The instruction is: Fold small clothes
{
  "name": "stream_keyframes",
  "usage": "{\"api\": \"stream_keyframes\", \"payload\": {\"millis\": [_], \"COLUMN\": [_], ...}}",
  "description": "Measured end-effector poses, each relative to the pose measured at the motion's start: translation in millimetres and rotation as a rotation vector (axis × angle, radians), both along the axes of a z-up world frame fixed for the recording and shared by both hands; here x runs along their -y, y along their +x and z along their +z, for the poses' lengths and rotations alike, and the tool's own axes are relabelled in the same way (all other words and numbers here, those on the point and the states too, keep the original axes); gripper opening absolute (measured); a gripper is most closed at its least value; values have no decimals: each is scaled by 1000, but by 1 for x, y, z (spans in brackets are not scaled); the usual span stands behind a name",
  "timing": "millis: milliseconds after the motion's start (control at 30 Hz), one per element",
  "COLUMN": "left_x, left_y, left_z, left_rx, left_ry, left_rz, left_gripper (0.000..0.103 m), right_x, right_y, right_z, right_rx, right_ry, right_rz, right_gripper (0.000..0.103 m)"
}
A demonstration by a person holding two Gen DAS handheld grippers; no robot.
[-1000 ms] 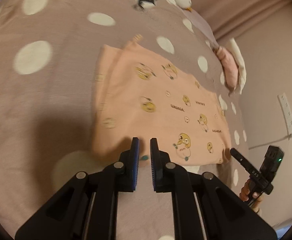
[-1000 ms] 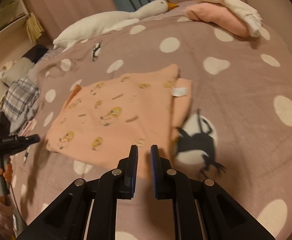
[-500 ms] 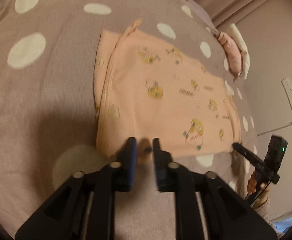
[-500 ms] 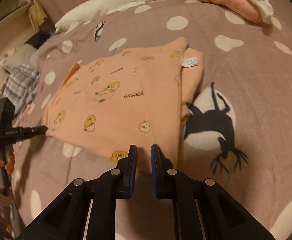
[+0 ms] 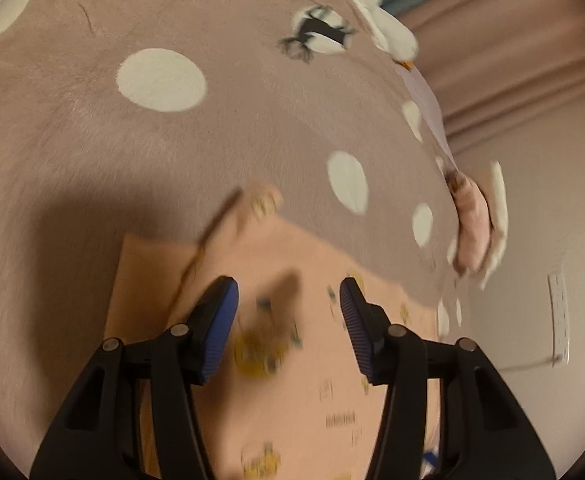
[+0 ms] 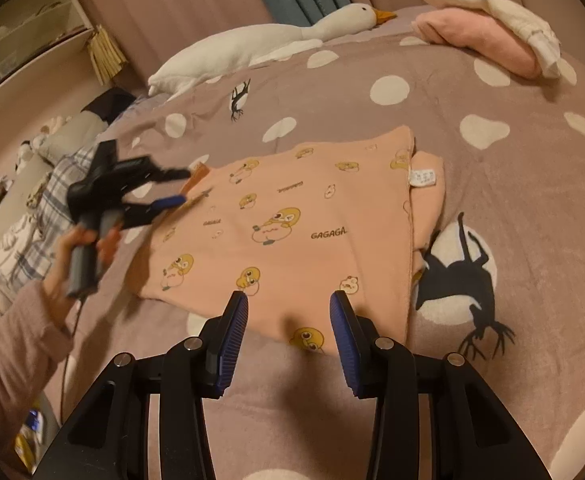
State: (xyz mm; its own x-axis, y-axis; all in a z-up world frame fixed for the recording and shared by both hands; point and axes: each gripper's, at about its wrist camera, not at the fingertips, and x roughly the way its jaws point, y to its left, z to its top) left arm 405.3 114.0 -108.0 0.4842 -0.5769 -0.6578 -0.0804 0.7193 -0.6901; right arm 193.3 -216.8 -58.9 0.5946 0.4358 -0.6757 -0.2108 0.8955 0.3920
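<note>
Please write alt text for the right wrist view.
The open right tool hovers at the near edge of a peach printed garment lying on a dotted bedspread. The open left tool reaches its far-left corner.

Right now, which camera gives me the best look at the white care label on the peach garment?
The right wrist view: the care label lies sharp and unobstructed at the far right edge of the peach garment. The left wrist view is blurred and shows only part of the garment, no label.

both grippers have their jaws spread wide: left gripper (image 5: 288, 312) angled low, right gripper (image 6: 288, 320) likewise; nothing between either pair.
</note>
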Motion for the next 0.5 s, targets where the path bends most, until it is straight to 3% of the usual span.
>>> {"api": "stream_keyframes", "payload": {"millis": [67,167,267,500], "left_x": [-8,-25,-47,-63], "left_y": [8,12,7,-53], "left_z": [-2,6,8,14], "left_rx": [0,24,11,10], "left_ry": [-11,94,112,18], "left_rz": [60,158,195,14], "left_gripper": [52,52,52,60], "right_x": [3,6,9,4], "right_y": [1,1,-1,-7], "right_z": [-3,-3,-2,4], "right_rx": [-11,-12,-7,11], "right_ry": [9,-3,-8,9], "right_rz": [-5,-20,-32,-37], "right_gripper": [42,42,42,42]}}
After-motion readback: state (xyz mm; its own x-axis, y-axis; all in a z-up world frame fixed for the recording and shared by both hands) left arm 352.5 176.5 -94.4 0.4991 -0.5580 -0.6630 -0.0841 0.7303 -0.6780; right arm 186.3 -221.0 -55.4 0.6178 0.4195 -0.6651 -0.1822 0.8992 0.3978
